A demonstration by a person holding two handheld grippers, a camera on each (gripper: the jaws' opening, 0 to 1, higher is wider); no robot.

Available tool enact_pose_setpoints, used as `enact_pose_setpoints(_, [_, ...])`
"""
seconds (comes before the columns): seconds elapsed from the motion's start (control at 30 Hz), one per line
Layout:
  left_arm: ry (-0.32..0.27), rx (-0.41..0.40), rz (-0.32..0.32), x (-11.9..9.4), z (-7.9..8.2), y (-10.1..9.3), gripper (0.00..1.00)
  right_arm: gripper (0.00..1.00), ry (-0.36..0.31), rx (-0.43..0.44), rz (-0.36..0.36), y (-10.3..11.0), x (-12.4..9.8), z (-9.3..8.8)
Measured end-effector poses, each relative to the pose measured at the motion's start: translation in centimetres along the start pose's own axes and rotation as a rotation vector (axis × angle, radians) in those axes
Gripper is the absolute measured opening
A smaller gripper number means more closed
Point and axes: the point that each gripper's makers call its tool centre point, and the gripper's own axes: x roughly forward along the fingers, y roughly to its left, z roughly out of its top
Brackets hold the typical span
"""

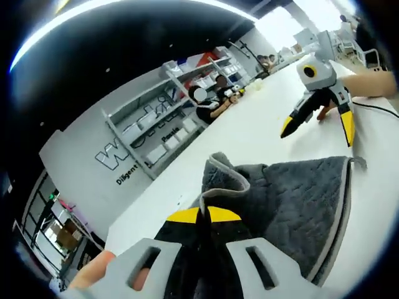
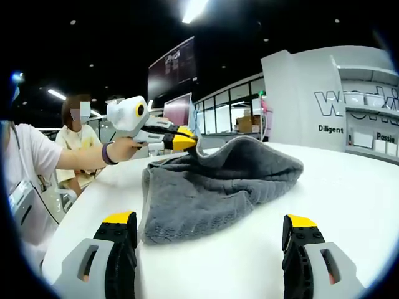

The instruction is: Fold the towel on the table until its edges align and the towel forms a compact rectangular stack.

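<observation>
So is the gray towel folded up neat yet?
Not yet. The towel lies bunched in a hump, one edge lifted by the left hand-held gripper, shut on it.

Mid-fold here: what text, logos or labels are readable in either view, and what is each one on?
"wor", cut off at the edge: big outlined letters on the grey wall, right gripper view.
"Diligent": small print on that wall under the letters.
"Passio", cut off: same wall, further right.
Dark hanging screen: print too small to read.
Towel and tools: no text seen.
</observation>
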Motion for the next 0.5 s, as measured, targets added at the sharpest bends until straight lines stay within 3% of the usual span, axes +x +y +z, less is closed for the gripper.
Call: enact_pose_setpoints(0.5, [0.041, 0.016, 0.171, -0.8, -0.9, 6.1, 0.02, 0.99, 0.008, 0.0, -0.003, -0.2, 0.1, -0.1])
